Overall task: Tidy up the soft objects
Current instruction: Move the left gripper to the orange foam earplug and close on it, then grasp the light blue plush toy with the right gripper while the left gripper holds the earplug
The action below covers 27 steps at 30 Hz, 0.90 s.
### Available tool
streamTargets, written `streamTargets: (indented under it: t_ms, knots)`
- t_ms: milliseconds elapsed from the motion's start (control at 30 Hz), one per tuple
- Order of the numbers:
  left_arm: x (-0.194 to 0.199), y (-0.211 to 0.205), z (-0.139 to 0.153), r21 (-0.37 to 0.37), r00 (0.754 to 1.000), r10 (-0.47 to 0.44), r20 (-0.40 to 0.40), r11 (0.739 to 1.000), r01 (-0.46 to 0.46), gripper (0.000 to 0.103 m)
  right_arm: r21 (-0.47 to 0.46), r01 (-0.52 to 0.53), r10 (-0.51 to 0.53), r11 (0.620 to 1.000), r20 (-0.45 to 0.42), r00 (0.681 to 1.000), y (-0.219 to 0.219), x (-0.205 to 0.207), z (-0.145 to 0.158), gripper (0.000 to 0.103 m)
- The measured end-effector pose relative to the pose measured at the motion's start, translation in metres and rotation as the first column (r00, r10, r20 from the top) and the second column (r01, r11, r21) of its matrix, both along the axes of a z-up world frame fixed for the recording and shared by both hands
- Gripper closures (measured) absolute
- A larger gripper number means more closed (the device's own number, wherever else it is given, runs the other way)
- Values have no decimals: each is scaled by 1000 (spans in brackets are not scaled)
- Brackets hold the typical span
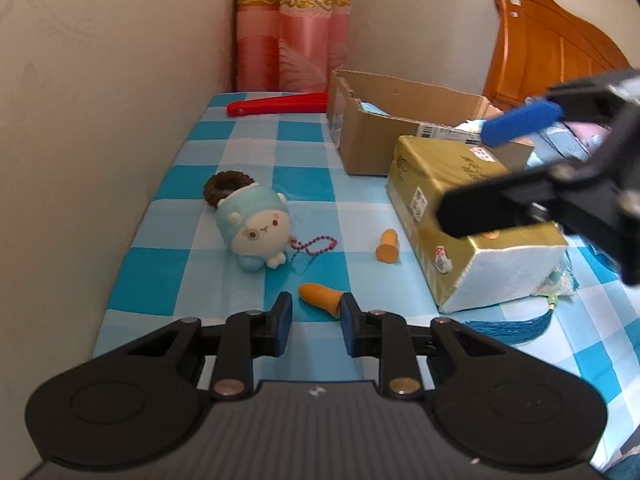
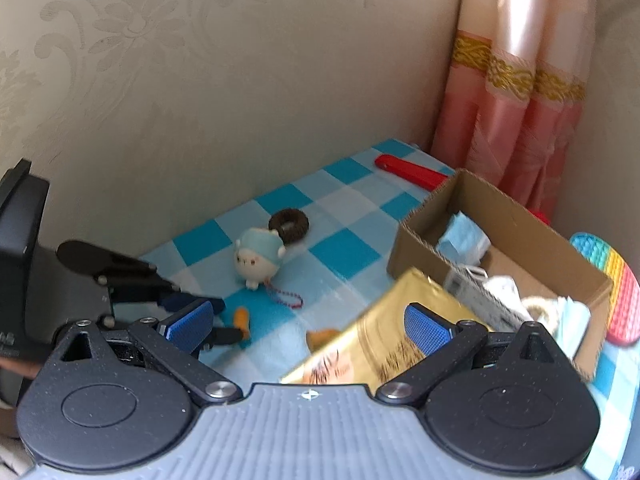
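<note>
Grippers work a blue-checked tablecloth (image 1: 256, 152): left gripper (image 1: 316, 312), fingers narrowly apart, near-edge small orange foam piece (image 1: 320, 296) beside one pad, unclamped; right gripper (image 2: 308, 324) gapes empty over open cardboard box (image 2: 516, 216), likely drop-off.

A gold box (image 1: 472, 216) lies beside a pink curtain (image 1: 294, 28) and wooden headboard (image 1: 552, 48).

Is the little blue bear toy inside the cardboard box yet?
No. The bear toy lies on the checked cloth, left of the cardboard box.

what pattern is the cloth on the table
The table's cloth is a check of bright blue, pale blue and white squares, clearest in the left wrist view.
</note>
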<state>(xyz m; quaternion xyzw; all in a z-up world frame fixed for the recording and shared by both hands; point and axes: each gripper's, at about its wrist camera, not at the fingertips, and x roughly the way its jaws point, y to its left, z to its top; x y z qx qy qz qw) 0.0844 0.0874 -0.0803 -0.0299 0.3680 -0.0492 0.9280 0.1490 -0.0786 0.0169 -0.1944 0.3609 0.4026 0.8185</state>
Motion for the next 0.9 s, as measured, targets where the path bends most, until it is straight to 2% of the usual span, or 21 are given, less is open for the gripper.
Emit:
streamTargets:
  t_ms: [100,167,367,500,667,767,833,900]
  knots:
    - [1,-2,-1,15,1000,-13,17,1000,13,76,-10,2,-2,1000,1,1000,5,1,-1,0]
    - [6,0,-4,-2,1000,-18,10,1000,18,74,-14,1,-1,1000,-4,1000,4,0,-2,0]
    - [13,-1,-6,-5,999,-33,21,999,33,74,-33,5,-6,999,-7,1000,1,1,-4,0]
    - [14,0,-7,-11,999,-43,26,999,43,78,-25,7,-7,1000,-5,1000,2,4,-3,0]
    - [10,5,-5,-26,1000,-25,15,999,25,78,-37,-13,13,999,-2,1000,13,11,-5,1]
    - [3,8,-1,-19,1000,-1,9,1000,1,78,-53,-32,32,998,4,999,24,15,-8,3]
    - [-1,10,1,-13,1000,16,6,1000,-16,78,-60,-41,41,997,5,999,34,18,-9,11]
    - [-6,12,1,-11,999,33,3,999,-33,78,-63,-64,63,996,-9,998,45,23,-12,13]
